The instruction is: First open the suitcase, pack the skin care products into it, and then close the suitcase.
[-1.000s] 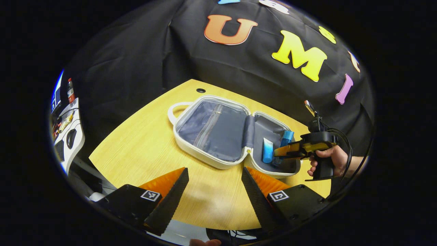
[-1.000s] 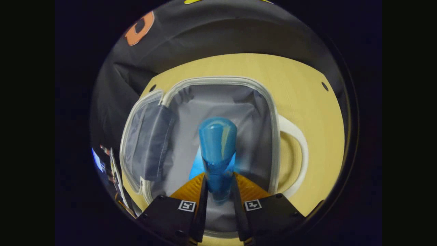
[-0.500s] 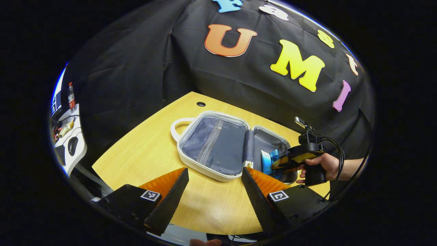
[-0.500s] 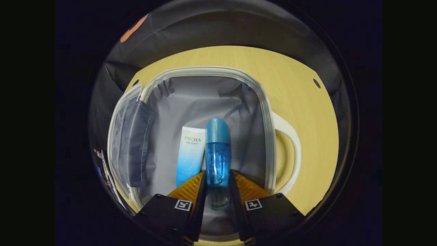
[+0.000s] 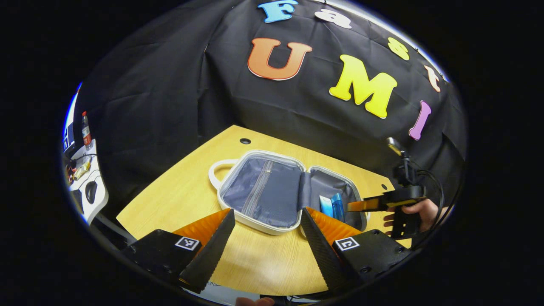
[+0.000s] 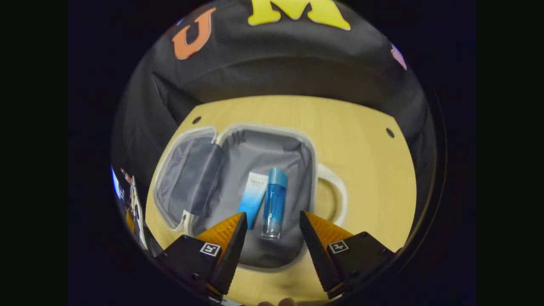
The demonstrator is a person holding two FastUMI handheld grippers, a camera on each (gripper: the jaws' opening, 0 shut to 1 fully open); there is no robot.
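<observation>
A small white suitcase (image 5: pixel 238 214) (image 6: pixel 309 146) with grey lining lies open and flat on the wooden table (image 5: pixel 182 191). In its right half a blue bottle (image 6: pixel 274 203) (image 5: pixel 338 207) rests beside a white-and-blue tube (image 6: pixel 253 197) (image 5: pixel 326 205). My right gripper (image 6: pixel 272 223) hovers open just above and short of the bottle, touching nothing; it is also in the left gripper view (image 5: pixel 363 205), held by a hand (image 5: pixel 418 209) right of the case. My left gripper (image 5: pixel 267 221) is open near the table's front edge, in front of the case.
Two white handles stick out from the case, one at its left (image 5: pixel 216 168) and one at its right (image 6: pixel 335 191). The table has round cable holes (image 5: pixel 245 140) (image 6: pixel 389 132). A desk with clutter (image 5: pixel 87 182) stands off to the far left.
My right gripper has opened, let go of the blue bottle in the suitcase beside the tube, and drawn back and up. The left gripper has barely moved.
</observation>
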